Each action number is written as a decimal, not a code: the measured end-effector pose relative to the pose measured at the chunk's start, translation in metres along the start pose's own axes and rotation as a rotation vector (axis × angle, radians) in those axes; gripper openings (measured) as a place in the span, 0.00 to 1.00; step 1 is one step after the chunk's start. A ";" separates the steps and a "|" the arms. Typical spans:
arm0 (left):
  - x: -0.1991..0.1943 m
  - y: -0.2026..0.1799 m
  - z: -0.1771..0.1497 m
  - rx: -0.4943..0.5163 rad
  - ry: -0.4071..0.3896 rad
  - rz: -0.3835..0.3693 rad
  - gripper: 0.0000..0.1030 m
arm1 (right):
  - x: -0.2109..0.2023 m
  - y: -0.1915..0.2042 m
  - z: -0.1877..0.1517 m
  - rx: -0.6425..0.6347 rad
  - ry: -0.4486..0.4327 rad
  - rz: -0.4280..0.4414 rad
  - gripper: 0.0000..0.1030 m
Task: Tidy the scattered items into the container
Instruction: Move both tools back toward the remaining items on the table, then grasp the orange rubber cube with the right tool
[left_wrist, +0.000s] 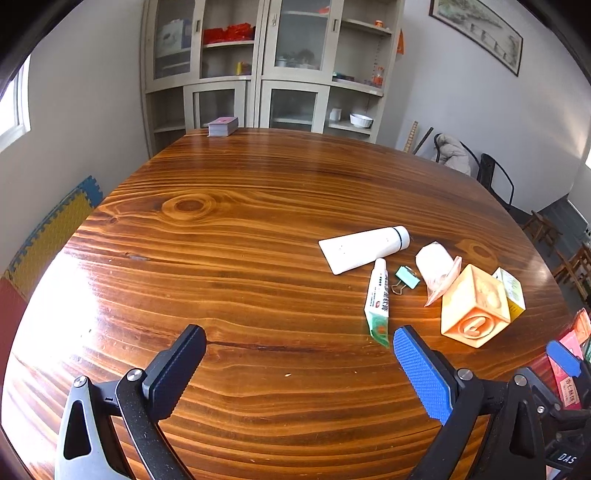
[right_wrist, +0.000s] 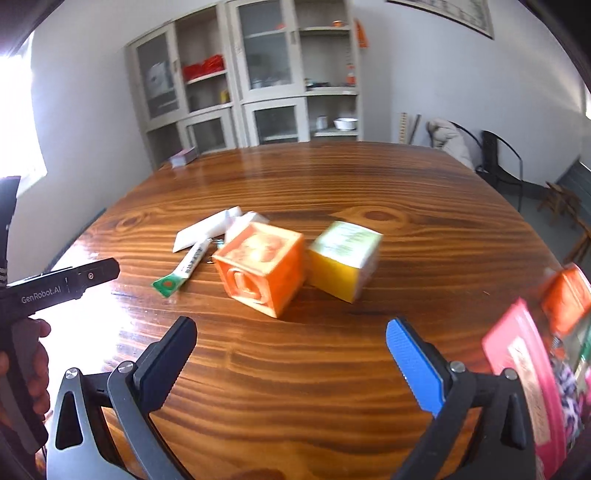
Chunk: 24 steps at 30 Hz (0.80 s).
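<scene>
On the wooden table (left_wrist: 240, 221) lie a white tube (left_wrist: 364, 249), a small green-and-white tube (left_wrist: 377, 302), a teal binder clip (left_wrist: 406, 278), a crumpled plastic packet (left_wrist: 437, 269), an orange cube (left_wrist: 474, 310) and a yellow-green box (left_wrist: 511, 291). My left gripper (left_wrist: 299, 350) is open and empty, just short of the small tube. My right gripper (right_wrist: 291, 343) is open and empty, in front of the orange cube (right_wrist: 262, 267) and the yellow-green box (right_wrist: 345, 258). A container with pink and orange packets (right_wrist: 524, 365) sits at the right edge.
A stack of cards (left_wrist: 222, 126) lies at the table's far edge. Cabinets (left_wrist: 266, 66) stand behind the table. Chairs (left_wrist: 495, 177) stand at the right. Foam mats (left_wrist: 51, 236) lean on the left wall. The left gripper's body (right_wrist: 62, 286) shows at the left of the right wrist view.
</scene>
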<state>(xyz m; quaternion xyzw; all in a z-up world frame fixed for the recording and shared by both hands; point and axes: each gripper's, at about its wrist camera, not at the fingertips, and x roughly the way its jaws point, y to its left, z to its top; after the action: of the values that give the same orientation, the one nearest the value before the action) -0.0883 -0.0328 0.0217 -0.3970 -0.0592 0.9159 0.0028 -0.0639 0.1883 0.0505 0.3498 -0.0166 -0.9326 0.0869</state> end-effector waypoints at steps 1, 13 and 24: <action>0.000 0.000 0.000 0.003 0.004 0.000 1.00 | 0.004 0.003 0.002 -0.007 0.001 0.007 1.00; 0.002 -0.004 -0.001 0.060 -0.001 0.038 1.00 | 0.049 0.014 0.021 0.027 0.035 -0.002 0.96; 0.008 -0.010 -0.005 0.082 0.024 0.013 1.00 | 0.068 0.002 0.029 0.076 0.093 -0.012 0.77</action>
<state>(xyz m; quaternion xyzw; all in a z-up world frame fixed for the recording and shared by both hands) -0.0902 -0.0217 0.0136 -0.4079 -0.0191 0.9127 0.0140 -0.1330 0.1736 0.0282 0.3961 -0.0461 -0.9145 0.0688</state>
